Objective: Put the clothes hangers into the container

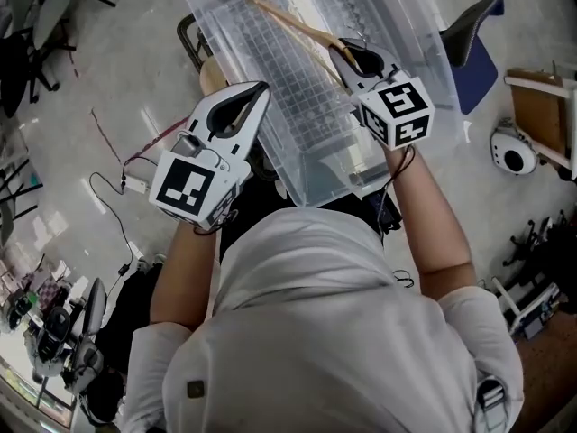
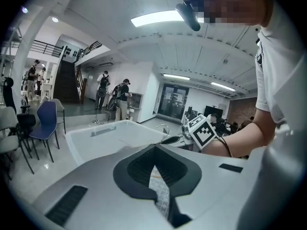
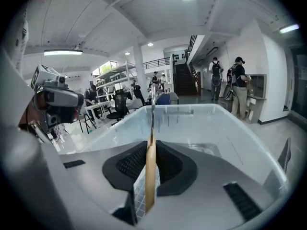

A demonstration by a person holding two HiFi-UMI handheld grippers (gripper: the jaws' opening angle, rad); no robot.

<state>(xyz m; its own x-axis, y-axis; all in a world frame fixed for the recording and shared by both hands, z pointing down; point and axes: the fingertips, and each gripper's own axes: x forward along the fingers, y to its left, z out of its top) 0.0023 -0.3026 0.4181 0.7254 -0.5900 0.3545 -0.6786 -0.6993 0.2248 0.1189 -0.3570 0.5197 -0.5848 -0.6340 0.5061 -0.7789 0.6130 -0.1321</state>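
Head view: the wooden hanger (image 1: 284,23) was seen clenched in the right claw (image 1: 345,54) over the open container (image 1: 270,88). The left claw (image 1: 263,88) was shut on nothing, near-left. Placing was judged in hand; lowering and release would be called for next.

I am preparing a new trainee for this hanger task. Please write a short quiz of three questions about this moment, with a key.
1. Multiple choice: what grips the wooden hanger? A) the left gripper B) the right gripper C) a bare hand
2. True or false: the clear container has a lid on it.
3. Fill in: between the jaws of the left gripper there is ____.

Key: 1 B; 2 false, it stands open; 3 nothing.
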